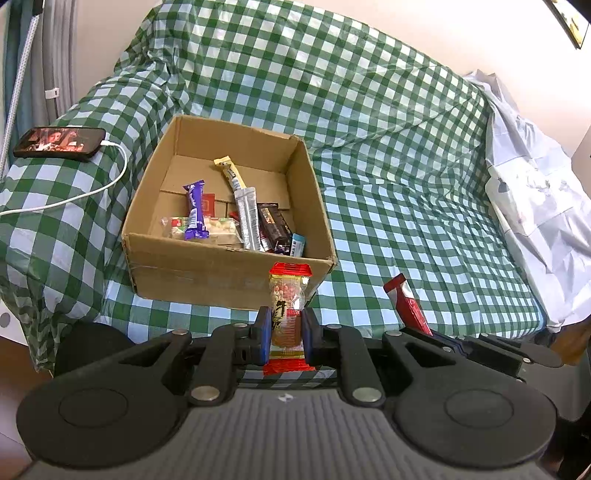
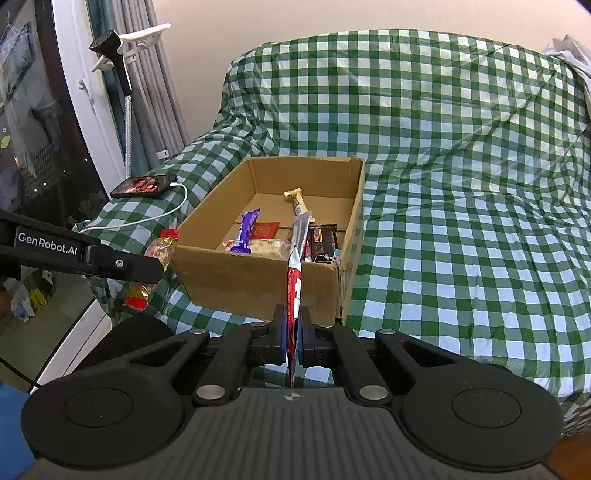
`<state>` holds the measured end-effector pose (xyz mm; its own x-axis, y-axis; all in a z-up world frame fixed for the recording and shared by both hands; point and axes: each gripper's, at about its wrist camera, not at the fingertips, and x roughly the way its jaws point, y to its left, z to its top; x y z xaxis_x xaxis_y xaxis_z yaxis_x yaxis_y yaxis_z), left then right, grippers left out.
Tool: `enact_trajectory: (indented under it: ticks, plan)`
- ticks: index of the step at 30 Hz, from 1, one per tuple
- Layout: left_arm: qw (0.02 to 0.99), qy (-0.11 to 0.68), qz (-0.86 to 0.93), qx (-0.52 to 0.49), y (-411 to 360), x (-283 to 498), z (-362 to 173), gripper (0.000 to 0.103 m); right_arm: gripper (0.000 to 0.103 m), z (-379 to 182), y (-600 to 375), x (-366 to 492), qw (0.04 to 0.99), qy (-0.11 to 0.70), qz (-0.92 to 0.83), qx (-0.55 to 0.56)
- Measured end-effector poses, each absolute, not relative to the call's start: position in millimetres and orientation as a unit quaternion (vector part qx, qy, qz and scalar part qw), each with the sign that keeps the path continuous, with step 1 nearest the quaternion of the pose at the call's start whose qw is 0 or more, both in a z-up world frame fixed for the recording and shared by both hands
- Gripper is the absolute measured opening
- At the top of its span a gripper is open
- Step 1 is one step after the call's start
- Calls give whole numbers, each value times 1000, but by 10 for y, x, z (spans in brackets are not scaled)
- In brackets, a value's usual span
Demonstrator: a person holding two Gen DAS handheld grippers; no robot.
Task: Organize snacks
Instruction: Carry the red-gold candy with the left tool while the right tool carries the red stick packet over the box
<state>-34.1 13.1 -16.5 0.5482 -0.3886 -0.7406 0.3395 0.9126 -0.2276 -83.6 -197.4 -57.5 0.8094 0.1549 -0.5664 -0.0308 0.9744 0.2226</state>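
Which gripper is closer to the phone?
Left. The left gripper, holding the peanut snack, is on the box's phone side. The right gripper, gripping the red packet, is farther from the phone, near the box's other corner.

You are facing a sofa (image 2: 461, 155) wearing a green checked cover, a cream wall (image 2: 295, 22) rising at twelve o'clock, grey curtains (image 2: 162, 85) hanging at ten o'clock.

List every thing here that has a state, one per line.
Left claw: shut on the peanut bar.
Right claw: shut on the red wrapper snack.
Cardboard box: open, holding several snacks.
Phone: screen on, cable plugged in.
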Motion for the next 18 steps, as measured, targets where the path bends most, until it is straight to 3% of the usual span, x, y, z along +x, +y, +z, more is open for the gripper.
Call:
enact_trajectory:
  ticks: [18]
  plan:
    - [890, 421, -174, -35, 257, 177, -112, 18, 5, -524, -2044, -377, 942, 316, 47, 108]
